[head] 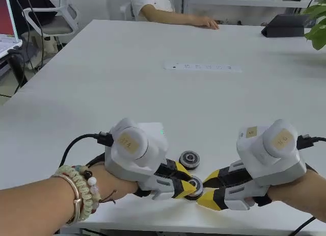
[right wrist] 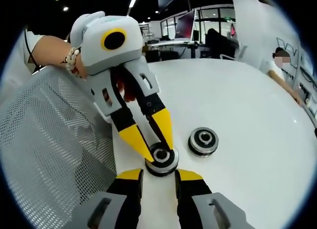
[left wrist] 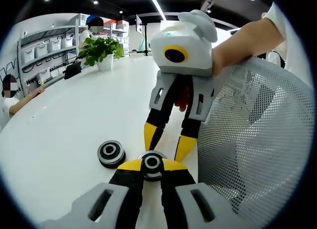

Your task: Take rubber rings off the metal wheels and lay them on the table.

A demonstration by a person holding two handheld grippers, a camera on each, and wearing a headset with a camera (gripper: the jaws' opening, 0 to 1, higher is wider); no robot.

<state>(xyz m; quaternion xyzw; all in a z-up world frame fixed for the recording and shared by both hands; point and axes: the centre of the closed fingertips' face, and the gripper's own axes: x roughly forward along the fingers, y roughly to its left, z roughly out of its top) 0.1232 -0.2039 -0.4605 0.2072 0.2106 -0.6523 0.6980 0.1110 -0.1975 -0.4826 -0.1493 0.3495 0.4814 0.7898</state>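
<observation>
Two metal wheels with black rubber rings lie near the front edge of the white table (head: 153, 83). One wheel (head: 196, 186) (left wrist: 151, 162) (right wrist: 162, 159) sits between the yellow tips of my left gripper (head: 189, 183) (left wrist: 151, 165) (right wrist: 159, 152), which is shut on it. My right gripper (head: 206, 189) (right wrist: 160, 175) (left wrist: 166, 151) faces it from the opposite side. Its jaws stand open, with the tips just at the wheel's edge. The second wheel (head: 189, 158) (left wrist: 111, 153) (right wrist: 203, 141) lies flat and free a little farther in on the table.
A white power strip (head: 202, 67) lies mid-table. A person's arm (head: 175, 17) rests on the far edge, beside a black box (head: 285, 26) and a plant (head: 318, 27). A mesh chair back (left wrist: 247, 140) (right wrist: 49, 140) is close behind the front edge.
</observation>
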